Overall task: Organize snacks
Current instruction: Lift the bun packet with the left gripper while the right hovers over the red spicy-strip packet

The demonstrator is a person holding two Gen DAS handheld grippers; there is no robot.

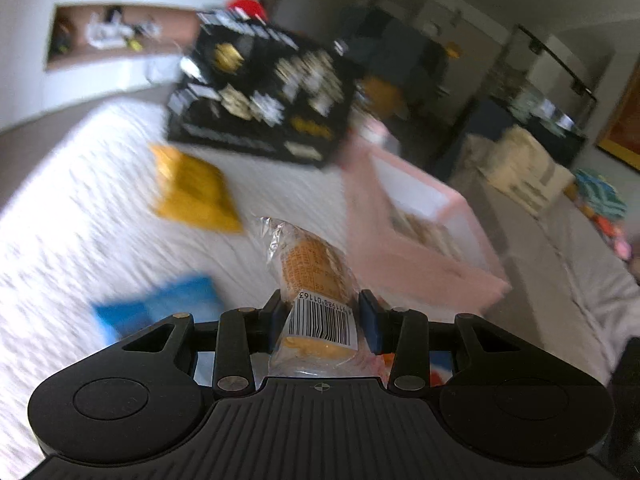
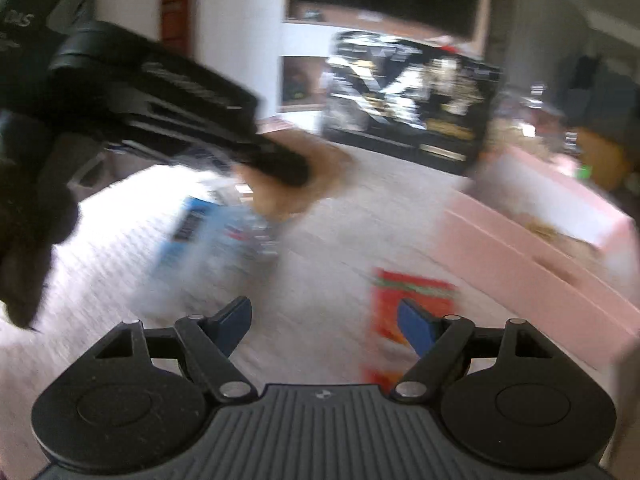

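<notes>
My left gripper (image 1: 322, 314) is shut on a clear-wrapped orange snack (image 1: 316, 268) with a barcode label, held above the white bedspread (image 1: 80, 208). A pink box (image 1: 424, 236) stands just right of it, with pale packets inside. In the right wrist view my right gripper (image 2: 324, 320) stands open and holds nothing, above the white cover. A red snack packet (image 2: 412, 292) lies under its right finger, a blue packet (image 2: 216, 232) further left. The left gripper (image 2: 280, 168) with its snack shows blurred at upper left. The pink box (image 2: 528, 256) is at the right.
A yellow packet (image 1: 192, 188) and a blue packet (image 1: 160, 304) lie on the bedspread. A large black printed box (image 1: 264, 92) stands at the back, also seen as the black box (image 2: 412, 100). Cream cartons (image 1: 524, 168) sit on the floor at right.
</notes>
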